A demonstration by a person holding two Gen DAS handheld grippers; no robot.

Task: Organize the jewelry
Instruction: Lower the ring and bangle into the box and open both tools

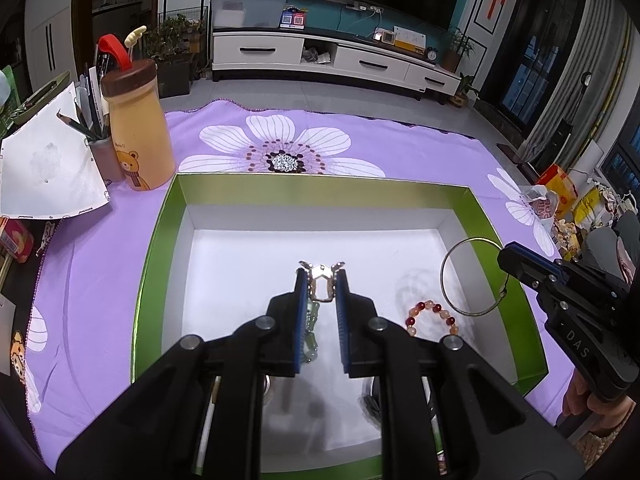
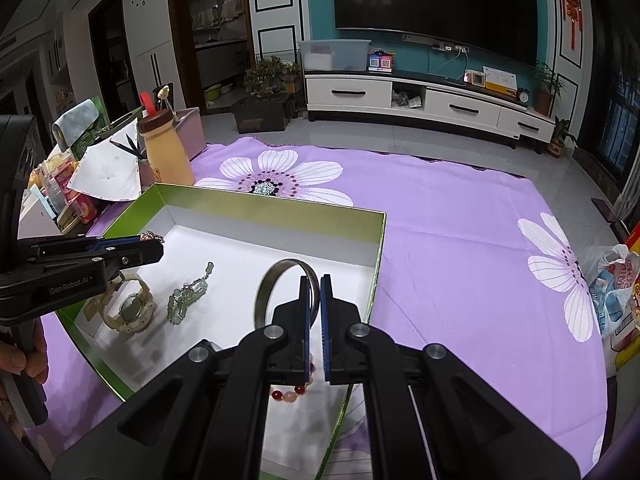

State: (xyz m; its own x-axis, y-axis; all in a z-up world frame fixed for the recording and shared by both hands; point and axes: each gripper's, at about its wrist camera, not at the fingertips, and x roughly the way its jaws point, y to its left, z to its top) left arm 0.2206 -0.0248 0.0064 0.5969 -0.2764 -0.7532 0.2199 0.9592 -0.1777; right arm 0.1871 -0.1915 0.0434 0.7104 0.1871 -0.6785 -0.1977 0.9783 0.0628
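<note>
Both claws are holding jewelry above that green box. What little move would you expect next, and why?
Probably lower the right gripper and let go: it is shut on the metal bangle, which hangs above the green box near the beaded bracelet. The left gripper holds a gold clasp piece over the box too.

Angling downward in the lower centre of its own view, left gripper point(image 1: 322, 280) pinching with jaws nearly closed. Reaching in from the right edge of that frame, right gripper point(image 1: 505, 256) clamping fully, a hand point(image 1: 588, 398) gripping underneath.
</note>
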